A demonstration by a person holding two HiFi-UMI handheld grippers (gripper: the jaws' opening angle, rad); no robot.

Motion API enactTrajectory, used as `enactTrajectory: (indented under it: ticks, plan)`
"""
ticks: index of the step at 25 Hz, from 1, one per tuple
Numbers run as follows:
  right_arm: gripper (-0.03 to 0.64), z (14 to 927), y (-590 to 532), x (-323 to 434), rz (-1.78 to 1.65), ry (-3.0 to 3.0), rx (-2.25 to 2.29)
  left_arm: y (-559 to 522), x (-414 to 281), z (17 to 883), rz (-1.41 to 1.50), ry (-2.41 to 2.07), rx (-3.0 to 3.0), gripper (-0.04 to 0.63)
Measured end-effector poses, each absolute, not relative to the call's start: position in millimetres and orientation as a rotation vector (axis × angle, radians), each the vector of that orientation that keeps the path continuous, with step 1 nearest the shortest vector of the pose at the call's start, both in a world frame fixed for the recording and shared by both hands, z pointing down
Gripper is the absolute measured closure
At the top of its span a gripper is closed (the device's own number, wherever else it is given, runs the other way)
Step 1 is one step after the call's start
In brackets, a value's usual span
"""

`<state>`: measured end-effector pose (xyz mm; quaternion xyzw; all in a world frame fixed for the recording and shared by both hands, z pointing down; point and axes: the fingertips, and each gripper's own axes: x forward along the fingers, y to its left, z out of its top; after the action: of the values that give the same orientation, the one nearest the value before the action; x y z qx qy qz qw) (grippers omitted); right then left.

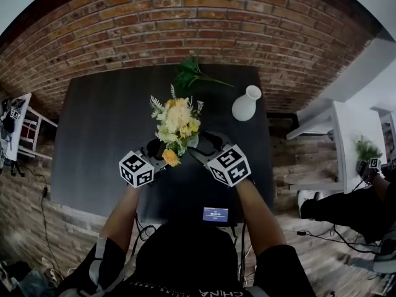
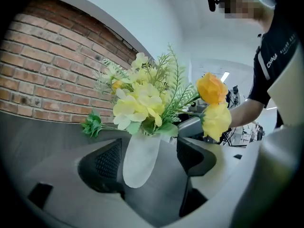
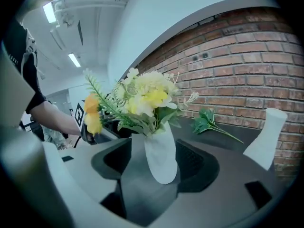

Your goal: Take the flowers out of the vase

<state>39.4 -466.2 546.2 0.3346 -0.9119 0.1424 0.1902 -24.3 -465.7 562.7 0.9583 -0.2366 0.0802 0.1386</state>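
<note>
Brick wall point(image 1: 204, 23) backs the dark table point(image 1: 99, 141) where my left claw point(image 2: 151, 154) and right claw point(image 3: 154, 159), both released, bracket the vase point(image 2: 140, 163) from eight and four o'clock, likely to steady it, flowers point(image 1: 177, 124) inside.

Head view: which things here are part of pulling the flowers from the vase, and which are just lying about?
Job:
- flowers
- flower vase, standing between the open jaws of both the left gripper and the right gripper

Lying about:
- empty vase, far right
- green sprig, behind the flowers
- small lit screen, near edge
</note>
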Motion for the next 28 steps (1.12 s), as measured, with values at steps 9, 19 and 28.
enactTrajectory:
  ticks: [9, 19, 28]
  plan:
    - [0.347, 562.5, -484.9, 35.1, 0.301, -2.556, 0.777, -480.3, -13.5, 538.5, 0.1, -0.703, 2.797, 0.25]
    - [0.348, 577.7, -497.1, 23.2, 0.161, -2.565, 0.817, -496.5, 3.5, 530.2, 0.032, -0.724, 2.817, 0.252]
    - [0.35, 575.4, -499.2, 14.1, 0.131, -2.594, 0.832, -508.5, 7.0, 524.8, -0.015, -0.804, 2.838, 0.315]
